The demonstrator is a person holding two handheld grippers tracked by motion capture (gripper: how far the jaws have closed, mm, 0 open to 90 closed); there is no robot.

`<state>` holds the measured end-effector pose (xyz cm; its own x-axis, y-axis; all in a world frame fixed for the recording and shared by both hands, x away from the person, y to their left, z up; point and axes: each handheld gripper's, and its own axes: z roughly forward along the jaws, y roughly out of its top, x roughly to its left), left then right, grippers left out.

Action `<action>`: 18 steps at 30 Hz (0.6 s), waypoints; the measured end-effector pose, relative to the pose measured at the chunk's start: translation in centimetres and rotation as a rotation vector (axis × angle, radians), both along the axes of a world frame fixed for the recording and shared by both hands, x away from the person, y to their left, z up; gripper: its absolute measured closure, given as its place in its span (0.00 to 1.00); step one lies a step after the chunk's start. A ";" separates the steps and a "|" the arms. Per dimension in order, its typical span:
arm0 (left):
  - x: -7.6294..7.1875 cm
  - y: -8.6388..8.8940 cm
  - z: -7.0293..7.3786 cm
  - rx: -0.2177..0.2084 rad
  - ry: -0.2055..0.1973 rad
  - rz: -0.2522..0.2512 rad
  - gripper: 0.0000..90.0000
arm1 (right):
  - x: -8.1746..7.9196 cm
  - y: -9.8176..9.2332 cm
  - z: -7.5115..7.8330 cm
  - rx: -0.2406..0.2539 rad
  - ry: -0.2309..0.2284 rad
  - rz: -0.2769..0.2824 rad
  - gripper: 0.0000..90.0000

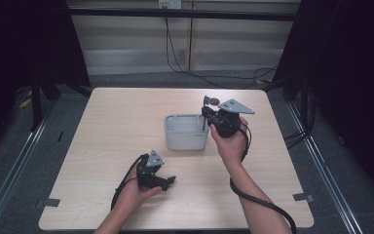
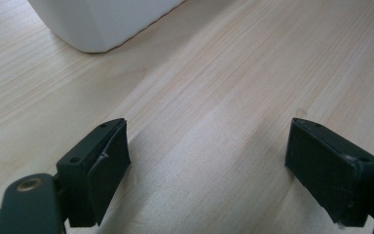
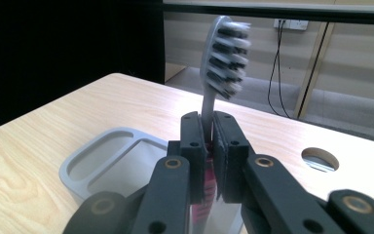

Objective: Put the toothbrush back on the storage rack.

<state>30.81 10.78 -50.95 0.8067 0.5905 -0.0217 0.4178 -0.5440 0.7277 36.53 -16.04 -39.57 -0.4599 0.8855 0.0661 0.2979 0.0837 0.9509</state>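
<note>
Toothbrush (image 3: 222, 58) | upright between right gripper (image 3: 209, 146) jaws, clamped by its neck | head above, over holder (image 3: 102, 161)

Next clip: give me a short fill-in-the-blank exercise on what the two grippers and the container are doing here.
1. The right gripper is shut on a ____.
2. The left gripper rests low over the table with its jaws ____.
3. The grey container has ____ compartments.
4. In the right gripper view, the brush's bristled head points ____.

Missing words: toothbrush; open; two; up
</note>
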 end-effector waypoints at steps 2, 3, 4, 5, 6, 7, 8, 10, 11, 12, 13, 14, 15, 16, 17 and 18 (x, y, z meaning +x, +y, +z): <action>0.0 0.0 0.0 0.000 -0.001 0.000 0.17 | -0.1 0.0 -0.2 0.002 0.001 0.001 0.94; 0.0 0.0 0.0 0.000 -0.001 0.000 0.17 | -0.1 0.0 -0.2 0.002 0.001 0.001 0.94; 0.0 0.0 0.0 0.000 -0.001 0.000 0.17 | -0.1 0.0 -0.4 0.002 0.002 0.002 0.94; 0.0 0.0 0.0 0.000 -0.001 0.000 0.17 | -0.1 0.0 -0.4 0.002 0.002 0.002 0.94; 0.0 0.0 0.0 -0.001 -0.001 0.000 0.17 | -0.1 0.0 -0.5 0.003 -0.001 0.003 0.94; 0.0 0.0 0.0 -0.001 -0.001 0.000 0.17 | -0.1 0.0 -0.6 0.003 0.002 0.004 0.94; 0.0 0.0 0.0 0.000 -0.001 0.000 0.17 | -0.1 0.0 -0.7 -0.001 0.005 0.005 0.94; 0.0 0.0 0.0 0.000 0.000 0.000 0.17 | -0.1 0.1 -0.8 0.001 0.004 0.005 0.94; 0.0 0.0 0.0 0.000 0.000 0.000 0.17 | -0.1 0.1 -0.8 0.001 0.004 0.005 0.94; 0.0 0.0 0.0 0.000 0.000 0.000 0.17 | -0.2 0.1 -0.8 0.002 0.007 0.005 0.94; 0.0 0.0 0.0 0.000 0.000 0.000 0.17 | -0.2 0.1 -0.9 0.002 0.007 0.004 0.94; 0.0 0.0 0.0 0.000 0.000 0.000 0.17 | -0.2 0.1 -1.0 0.001 0.011 0.006 0.94; 0.0 0.0 0.0 0.000 0.000 0.000 0.17 | -0.2 0.1 -1.0 0.001 0.011 0.006 0.94; 0.0 0.0 0.0 0.000 0.000 0.000 0.17 | -0.2 0.1 -1.1 0.002 0.013 0.005 0.94; 0.0 0.0 0.0 0.000 -0.001 0.000 0.17 | -0.2 0.1 -1.2 0.002 0.013 0.004 0.94; 0.0 0.0 0.0 0.001 -0.001 -0.001 0.17 | -0.2 0.1 -1.2 0.002 0.018 0.005 0.94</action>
